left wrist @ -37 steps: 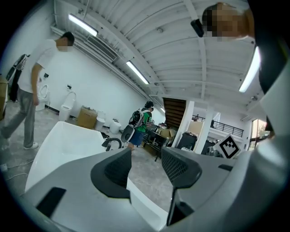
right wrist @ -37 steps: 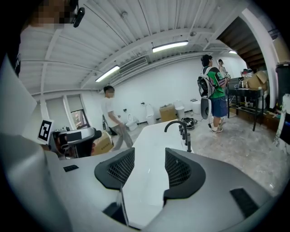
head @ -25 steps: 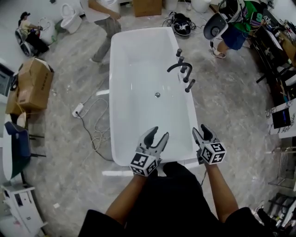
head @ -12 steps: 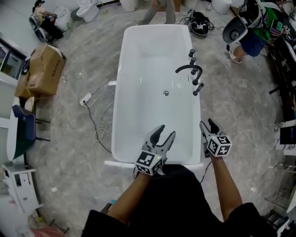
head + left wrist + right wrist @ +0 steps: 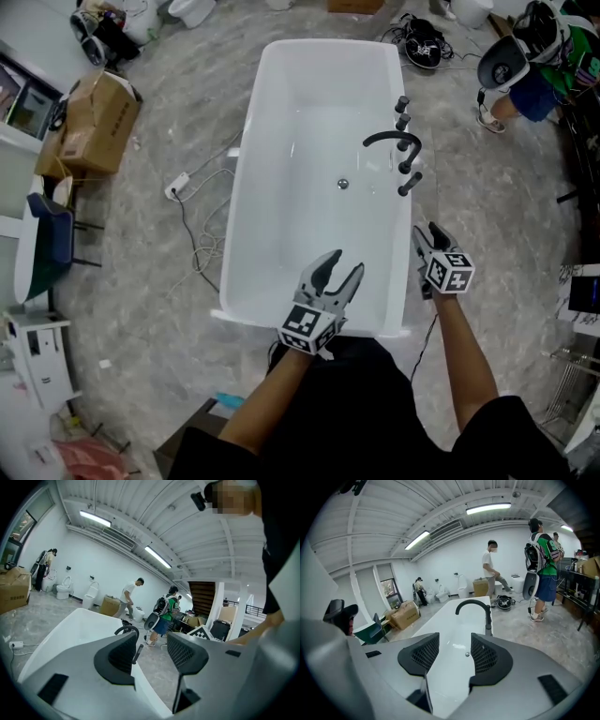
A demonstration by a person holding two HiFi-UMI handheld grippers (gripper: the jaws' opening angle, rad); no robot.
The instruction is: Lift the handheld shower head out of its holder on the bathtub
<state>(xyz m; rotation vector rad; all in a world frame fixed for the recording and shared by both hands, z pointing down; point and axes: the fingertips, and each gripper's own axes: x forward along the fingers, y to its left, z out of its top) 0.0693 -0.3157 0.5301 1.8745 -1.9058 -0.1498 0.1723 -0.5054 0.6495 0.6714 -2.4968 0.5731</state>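
Head view: I've L gripper [image 5: 343, 264] & R gripper [image 5: 427, 230] jaws spread, empty; slim black handheld shower head [image 5: 410, 183] at R's 12 o'clock.

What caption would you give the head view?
Left gripper and right gripper, open, empty, hover by the near end of the bathtub; shower head stands on the rim.

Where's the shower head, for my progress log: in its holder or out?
In. The shower head stands on the bathtub; left gripper and right gripper are open, away.

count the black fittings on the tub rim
5, on the right rim of the bathtub: farthest knob, second knob, curved spout, third knob, shower head nearest. None seem hidden.
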